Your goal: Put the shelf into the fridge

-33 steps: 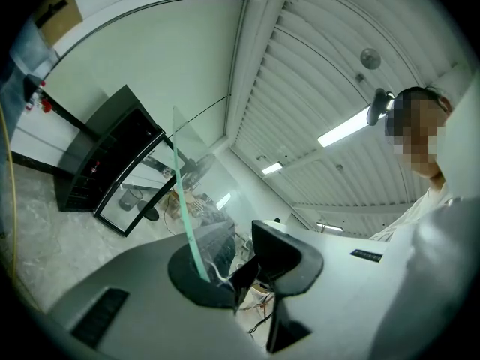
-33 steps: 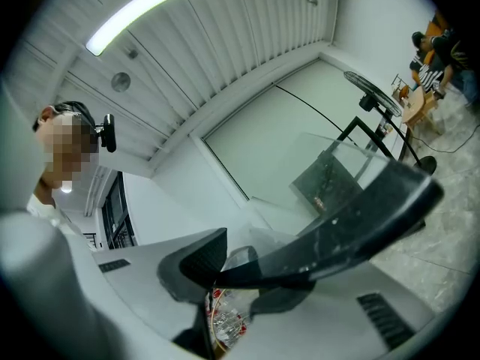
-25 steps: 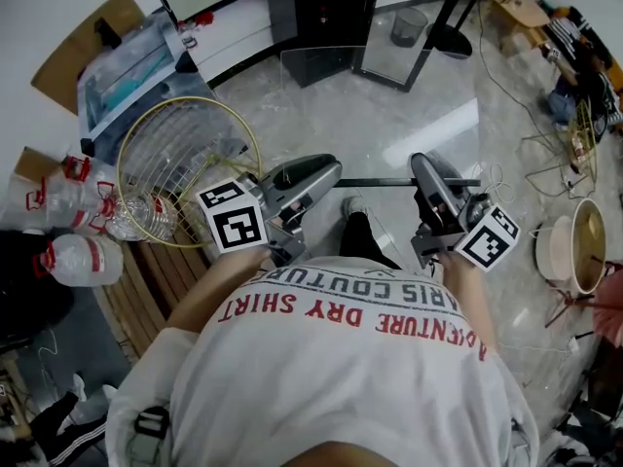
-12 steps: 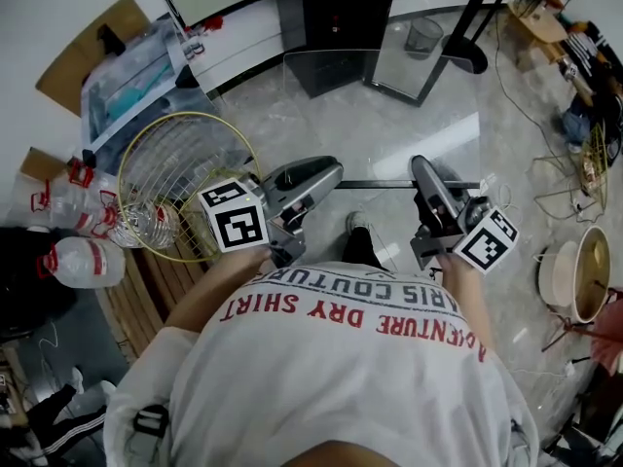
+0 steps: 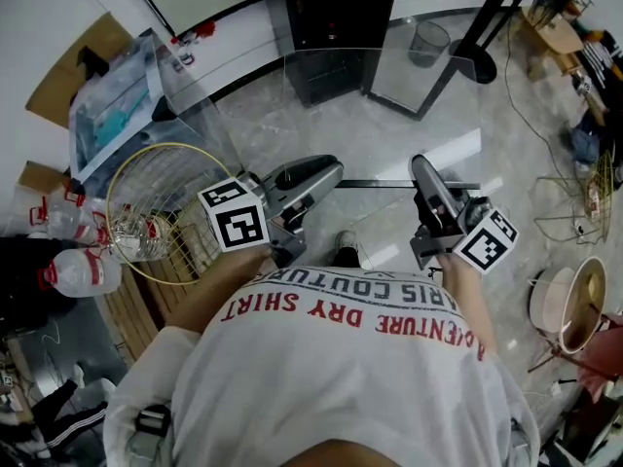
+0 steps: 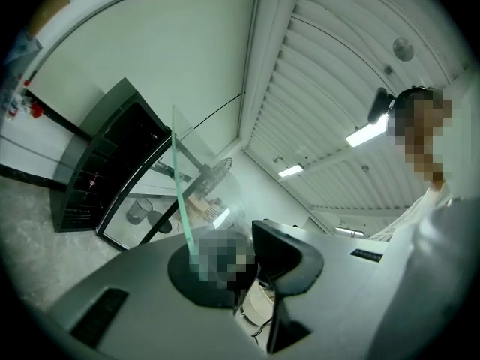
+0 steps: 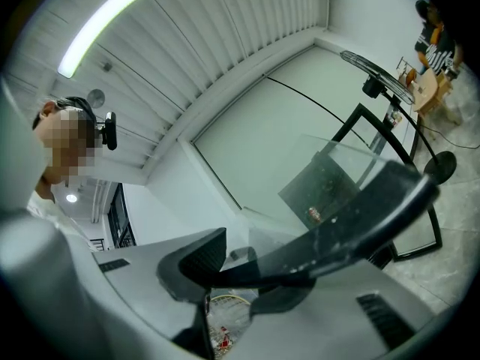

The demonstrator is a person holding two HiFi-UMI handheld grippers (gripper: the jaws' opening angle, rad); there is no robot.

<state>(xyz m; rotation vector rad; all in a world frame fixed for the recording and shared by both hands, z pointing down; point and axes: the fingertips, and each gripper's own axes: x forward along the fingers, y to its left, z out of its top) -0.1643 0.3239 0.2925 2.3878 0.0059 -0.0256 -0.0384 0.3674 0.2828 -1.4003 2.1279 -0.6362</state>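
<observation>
I hold a clear glass shelf (image 5: 321, 115) flat in front of me, its dark near trim (image 5: 389, 183) running between my two grippers. My left gripper (image 5: 277, 188) is shut on the shelf's left near edge; in the left gripper view the greenish glass edge (image 6: 178, 186) runs in between that gripper's (image 6: 244, 276) pads. My right gripper (image 5: 423, 173) has the dark trim (image 7: 352, 216) across its pads, and the jaws of this gripper (image 7: 240, 276) are opening slightly while still touching it. The black fridge (image 5: 341, 8) stands ahead on the floor, seen through the glass, with its glass door (image 5: 419, 71) swung open to the right.
A gold wire basket (image 5: 161, 207) and water bottles (image 5: 83, 270) sit at my left on a wooden pallet (image 5: 136, 305). A clear plastic box (image 5: 117, 90) lies farther left. A bin (image 5: 428, 42) and a black stand (image 5: 477, 22) are right of the fridge. Bowls (image 5: 574, 305) lie at far right.
The fridge has come closer and larger at the top of the head view, and the basket and bottles have slid left. Both grippers keep the shelf in the same hold.
</observation>
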